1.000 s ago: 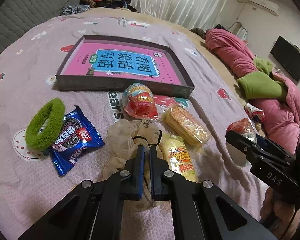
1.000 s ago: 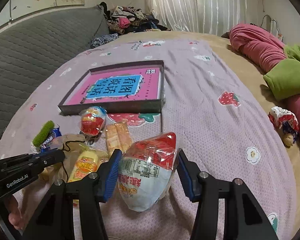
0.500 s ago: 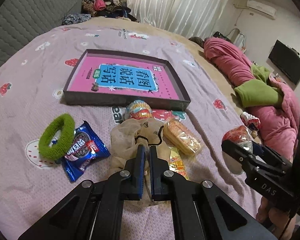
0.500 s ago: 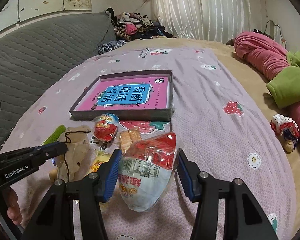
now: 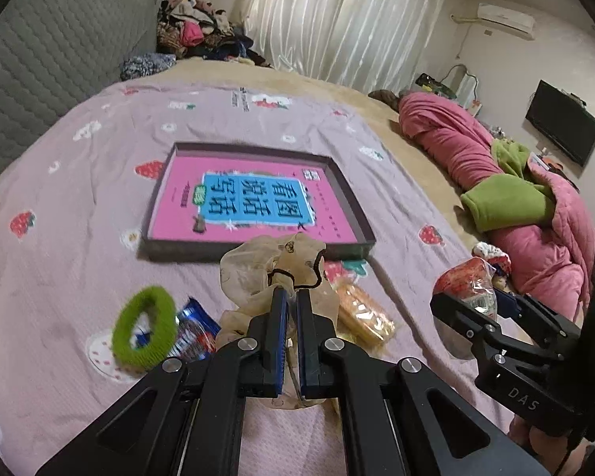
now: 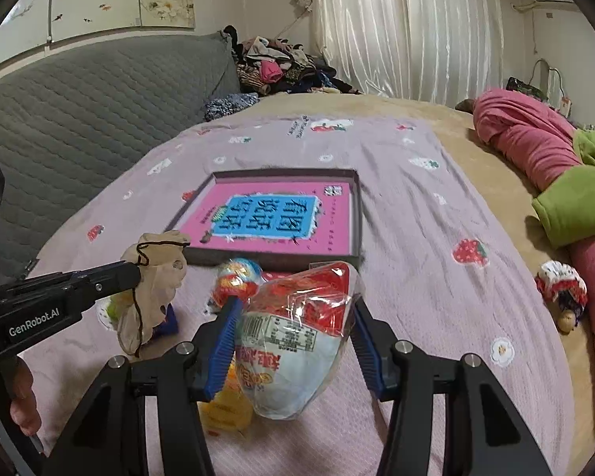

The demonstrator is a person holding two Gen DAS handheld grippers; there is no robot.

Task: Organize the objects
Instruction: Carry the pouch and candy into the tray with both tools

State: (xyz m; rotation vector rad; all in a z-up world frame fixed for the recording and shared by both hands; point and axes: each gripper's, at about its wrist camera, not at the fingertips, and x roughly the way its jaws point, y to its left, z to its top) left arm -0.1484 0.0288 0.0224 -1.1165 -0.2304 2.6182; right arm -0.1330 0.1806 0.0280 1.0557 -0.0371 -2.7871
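Note:
My left gripper point(image 5: 291, 297) is shut on a limp beige cloth pouch point(image 5: 265, 265) with a black cord, which hangs above the bed in front of the box. The same pouch point(image 6: 154, 289) dangles from the left gripper point(image 6: 135, 273) in the right wrist view. My right gripper point(image 6: 295, 305) is shut on a red and pale blue egg-shaped snack packet point(image 6: 293, 337), held off the bed. Ahead lies a shallow dark box point(image 5: 178, 252) with a pink book inside. Below the grippers lie a green hair ring point(image 5: 144, 335), a blue biscuit packet point(image 5: 194, 333) and a yellow wafer packet point(image 5: 363, 311).
A second egg-shaped snack point(image 6: 236, 281) and a yellow packet point(image 6: 226, 404) lie near the box's front wall point(image 6: 258, 256). A pink quilt with a green cushion point(image 6: 575, 206) and a small doll point(image 6: 561, 289) lie at the right. A grey padded headboard point(image 6: 79, 111) bounds the left.
Both grippers have risen. The beige pouch has come up off the bed in the left gripper and now hangs before the box. The egg packet stays in the right gripper.

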